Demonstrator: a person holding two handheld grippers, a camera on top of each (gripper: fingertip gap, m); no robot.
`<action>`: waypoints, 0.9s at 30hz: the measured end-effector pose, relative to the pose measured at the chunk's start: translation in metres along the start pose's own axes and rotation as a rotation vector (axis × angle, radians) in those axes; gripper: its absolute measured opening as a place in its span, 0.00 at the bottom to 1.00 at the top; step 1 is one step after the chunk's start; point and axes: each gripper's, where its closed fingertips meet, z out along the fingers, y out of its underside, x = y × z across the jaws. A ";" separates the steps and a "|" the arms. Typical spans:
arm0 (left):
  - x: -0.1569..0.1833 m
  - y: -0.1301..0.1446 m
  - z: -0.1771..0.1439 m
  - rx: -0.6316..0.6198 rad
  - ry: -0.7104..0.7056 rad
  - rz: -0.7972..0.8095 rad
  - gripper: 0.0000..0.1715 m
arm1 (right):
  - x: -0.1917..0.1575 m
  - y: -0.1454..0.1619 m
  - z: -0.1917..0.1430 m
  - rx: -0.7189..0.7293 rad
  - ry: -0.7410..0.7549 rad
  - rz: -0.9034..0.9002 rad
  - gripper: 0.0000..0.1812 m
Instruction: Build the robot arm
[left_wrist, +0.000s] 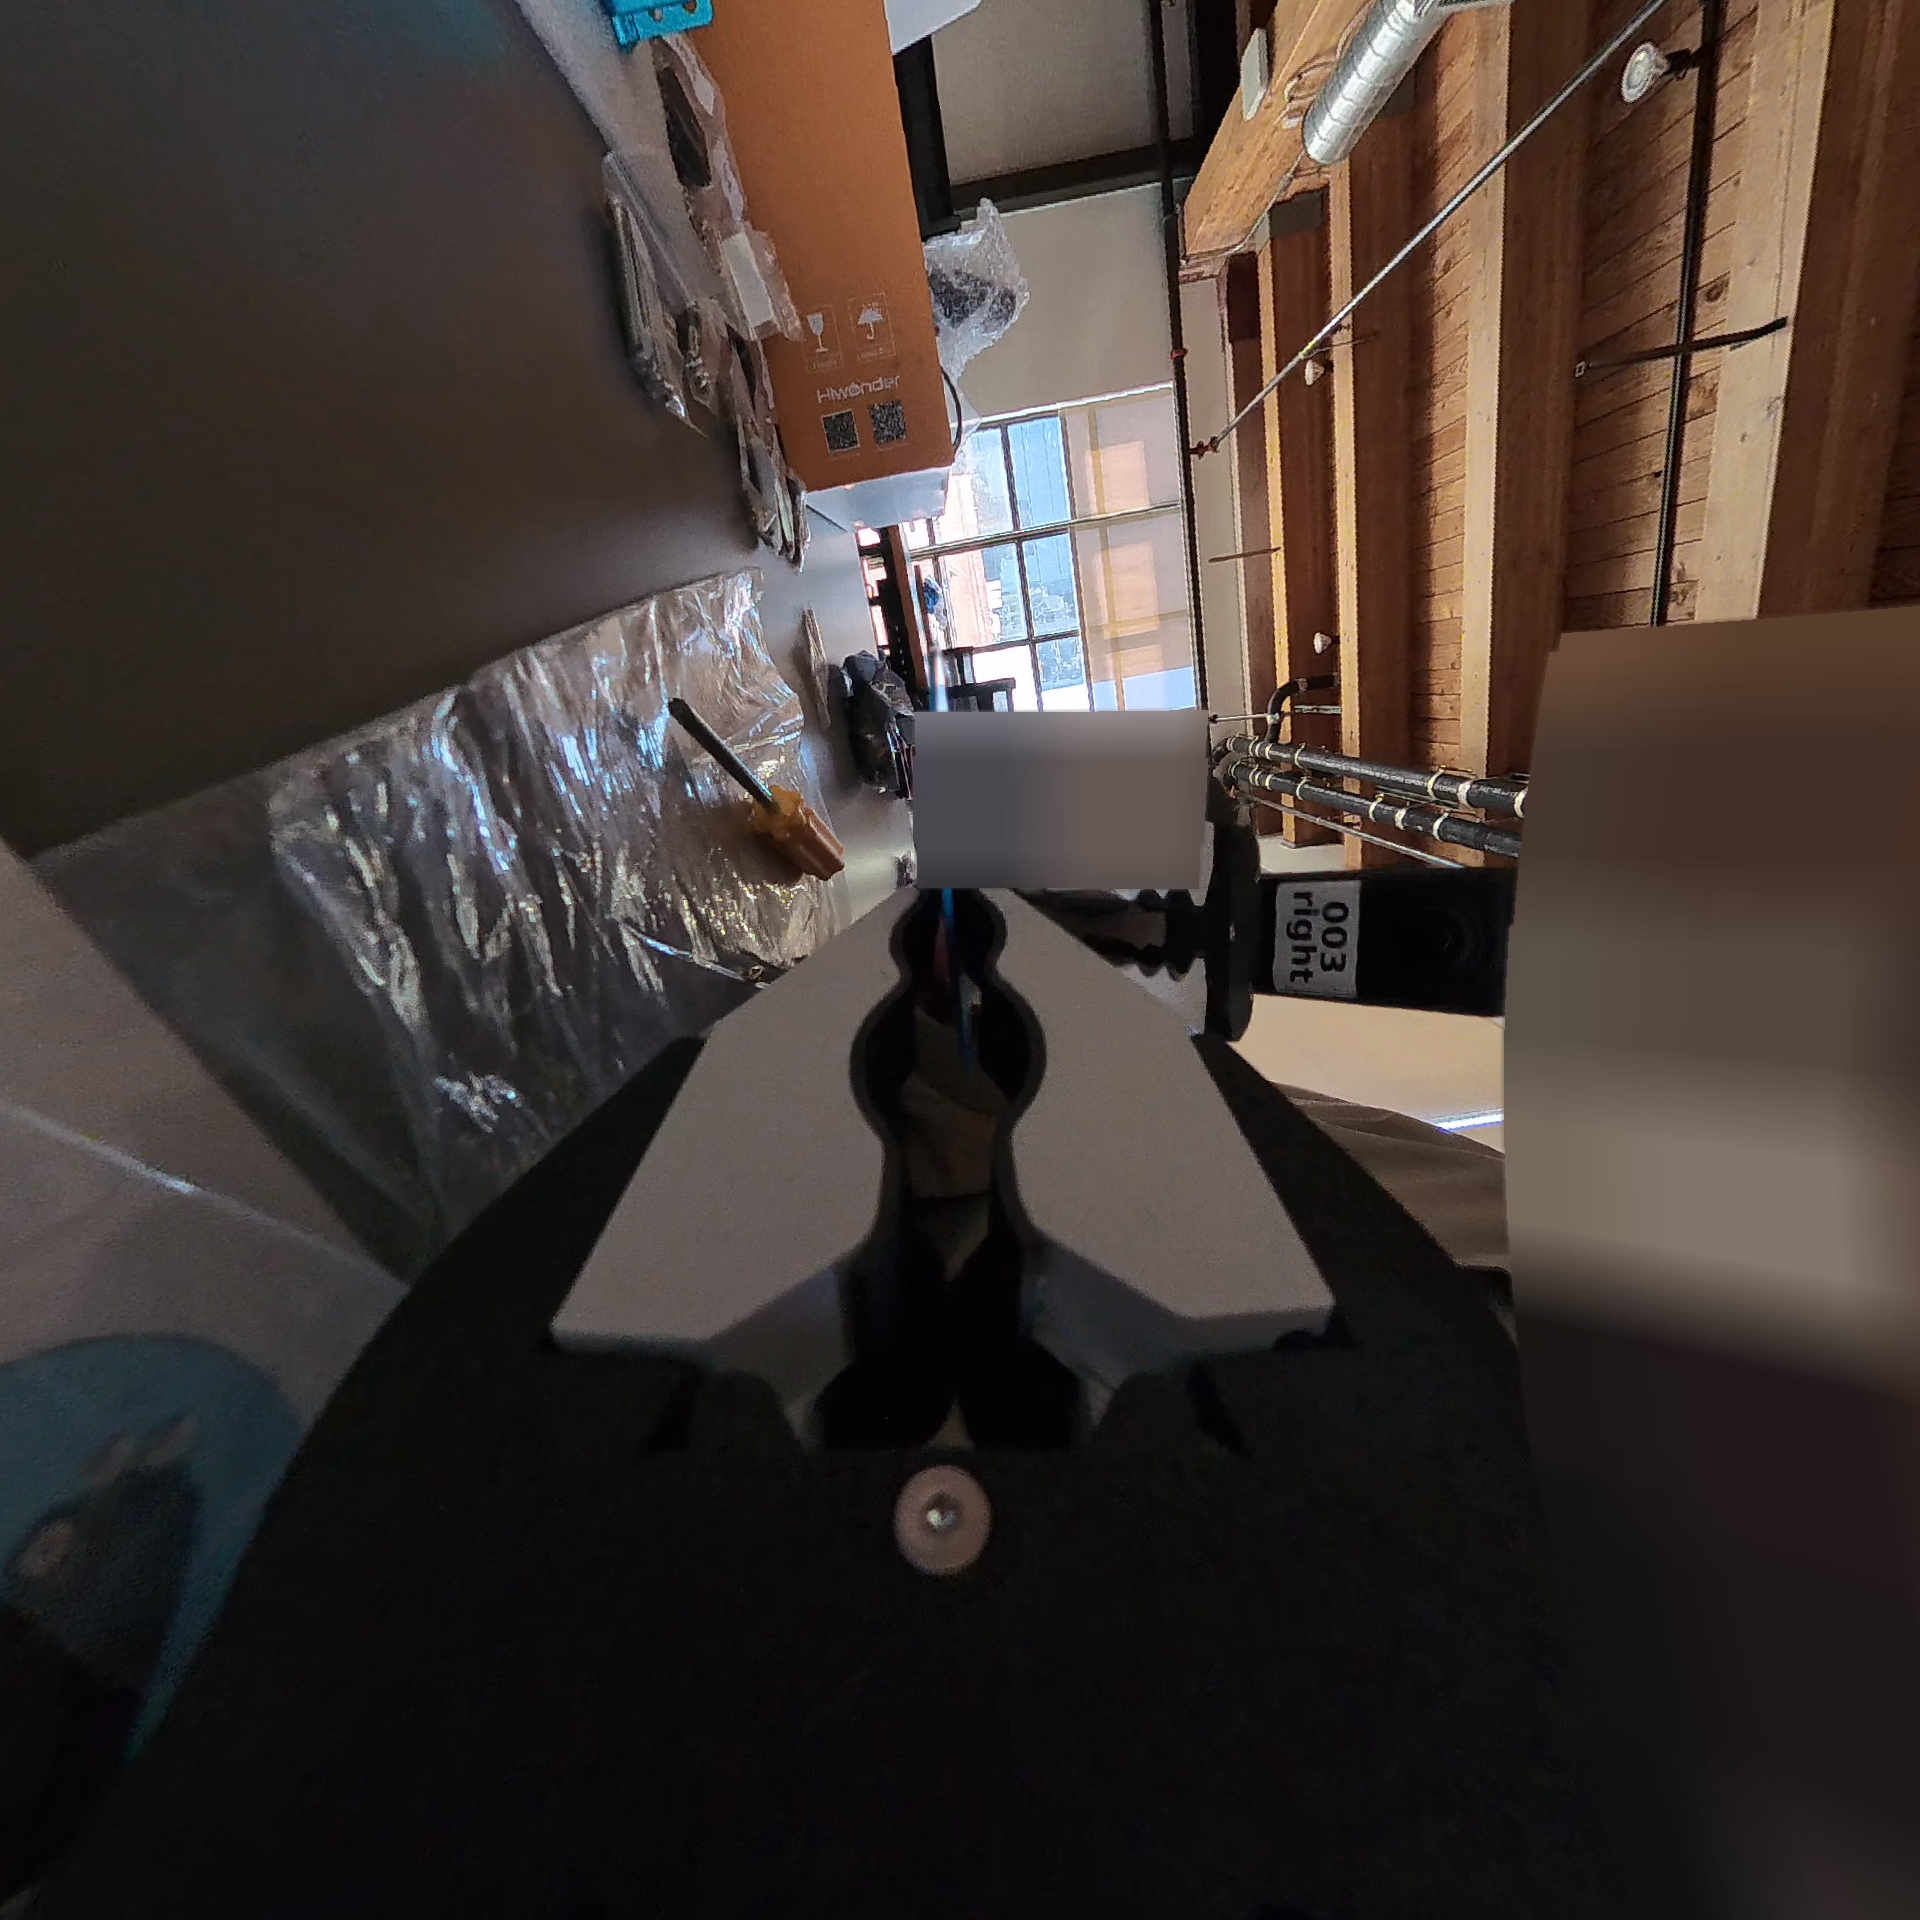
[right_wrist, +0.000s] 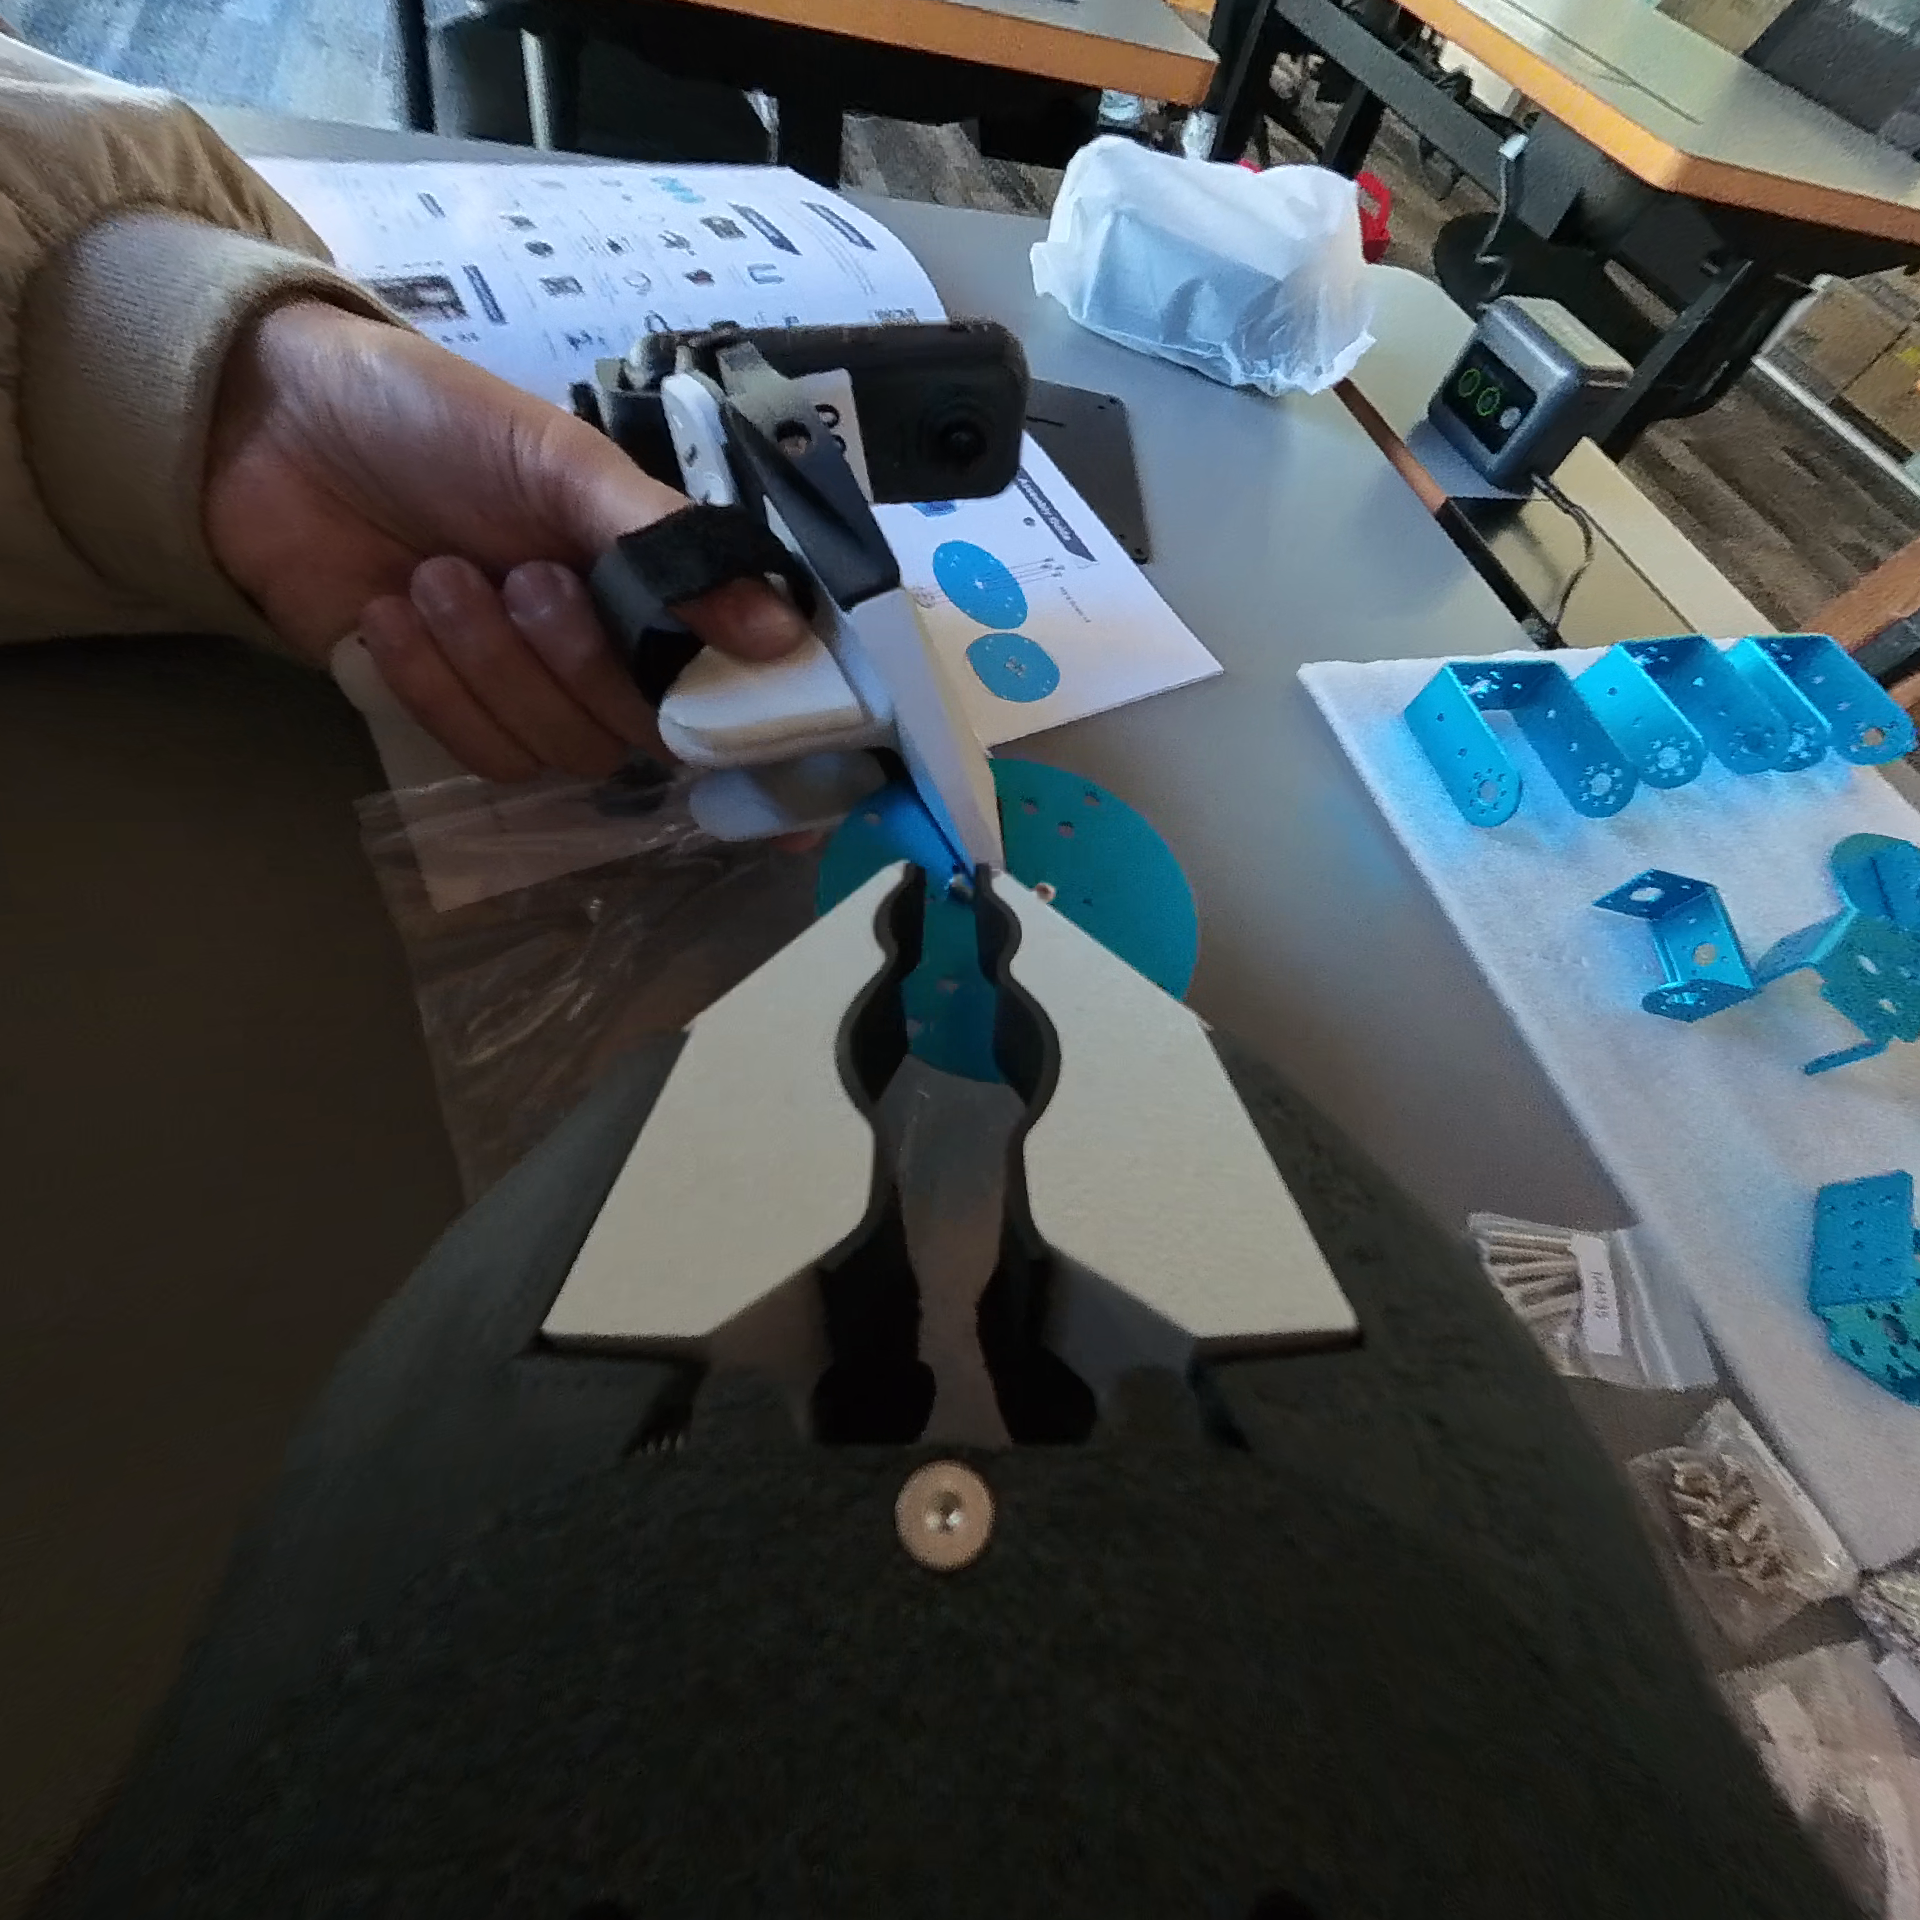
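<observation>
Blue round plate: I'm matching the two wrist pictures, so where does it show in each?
Left wrist view: the blue round plate is a thin edge at centre, pinched in the left gripper.
Right wrist view: at centre, just beyond the near fingertips, left gripper on its left edge.
Shared landmark: the grey table.

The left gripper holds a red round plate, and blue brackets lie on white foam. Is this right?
Not quite: the plate is blue, not red, as the right wrist view shows. The left gripper does hold it, and blue brackets lie on white foam.
</observation>
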 end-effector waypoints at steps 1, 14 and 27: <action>-0.001 0.000 0.000 0.001 -0.005 0.004 0.02 | 0.001 0.002 0.002 -0.018 0.019 -0.005 0.05; -0.001 0.001 0.001 0.001 -0.003 -0.001 0.02 | 0.000 0.003 0.008 -0.069 0.083 -0.039 0.03; 0.000 0.002 0.001 -0.002 -0.008 0.009 0.02 | -0.001 0.013 0.006 -0.093 0.021 0.001 0.04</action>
